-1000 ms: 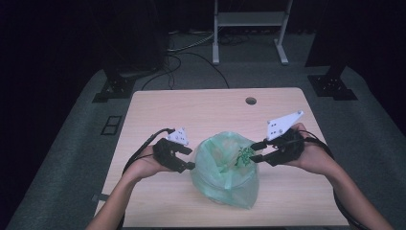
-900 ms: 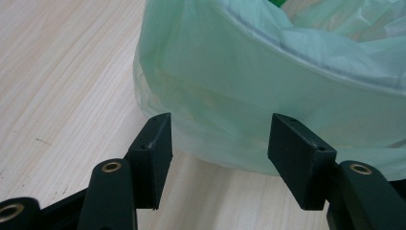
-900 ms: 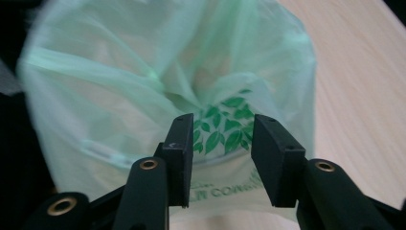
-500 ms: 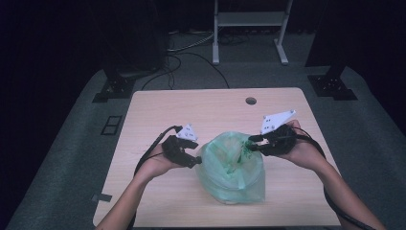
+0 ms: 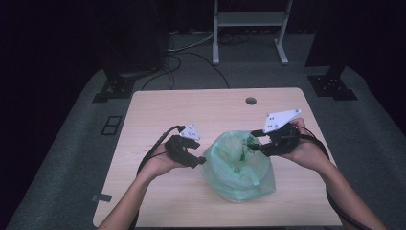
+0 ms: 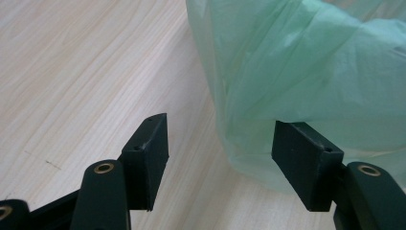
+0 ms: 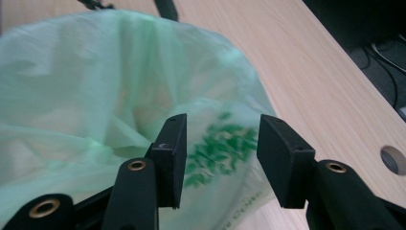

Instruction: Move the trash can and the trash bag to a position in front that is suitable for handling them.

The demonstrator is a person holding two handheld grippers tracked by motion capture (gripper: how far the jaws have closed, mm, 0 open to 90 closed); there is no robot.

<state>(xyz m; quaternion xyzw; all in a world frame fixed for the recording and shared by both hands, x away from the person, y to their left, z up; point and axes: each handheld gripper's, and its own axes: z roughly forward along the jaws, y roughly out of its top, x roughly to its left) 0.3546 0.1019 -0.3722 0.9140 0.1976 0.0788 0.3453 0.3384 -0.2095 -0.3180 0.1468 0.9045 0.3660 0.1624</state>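
At bench (image 5: 158, 110) centre sits the bag (image 5: 239, 167): thin, soft, light film, slippery and easily torn. Left gripper (image 5: 200, 162) at its 9 o'clock, jaws just opening, empty. Right gripper (image 5: 253, 146) at 2 o'clock, jaws just opening astride the rim, unclamped. Pinch gathered rim.

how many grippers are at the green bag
2: the left gripper at the green bag's left side, the right gripper at its upper right rim, both with jaws apart.

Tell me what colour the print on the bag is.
Dark green, a leafy pattern on the pale translucent green bag. It shows best in the right gripper view, at the print.
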